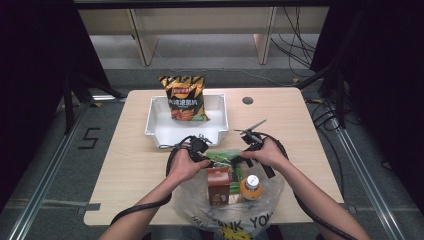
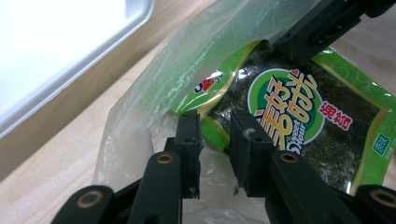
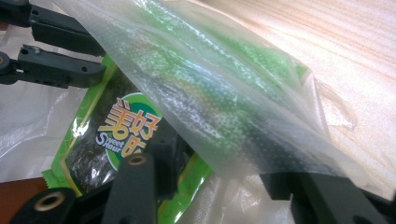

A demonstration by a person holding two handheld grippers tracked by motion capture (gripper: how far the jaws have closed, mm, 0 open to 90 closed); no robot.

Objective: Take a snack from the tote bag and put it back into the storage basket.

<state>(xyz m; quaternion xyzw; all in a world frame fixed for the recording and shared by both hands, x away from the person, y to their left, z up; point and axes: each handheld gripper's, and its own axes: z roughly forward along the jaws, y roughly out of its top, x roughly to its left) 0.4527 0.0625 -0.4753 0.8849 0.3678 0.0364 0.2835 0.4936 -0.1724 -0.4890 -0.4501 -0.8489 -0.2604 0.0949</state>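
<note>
Nearest the person, a clear plastic bag (image 1: 227,205) lay at the front edge of the bench (image 1: 120,170), and it was far from empty: a brown carton (image 1: 218,186) and an orange-capped bottle (image 1: 251,187) stood inside it, so by my judgement most of the unpacking was left. Just beyond them, at the bag's mouth, lay a green seaweed packet (image 2: 299,121), which looked like the item in hand. The left tool (image 2: 215,140) had its jaws set a little apart over the packet's corner and the film beside it; whether the pads were actually biting the plastic I could not tell. The right tool (image 3: 219,172) reached in from the other side with its jaws spread, one prong on the packet under the film and the other outside, a fold of the bag lying loose between them and not clamped. From that I judged the packet was not yet gripped or lifted clear, and the mouth of the bag was only being held apart. Farther out, a white tray (image 1: 160,127) sat mid-bench with a single chip bag (image 1: 186,97) propped against its far wall, the one item that seemed already delivered. The seaweed, carton and bottle were all left to go.
</note>
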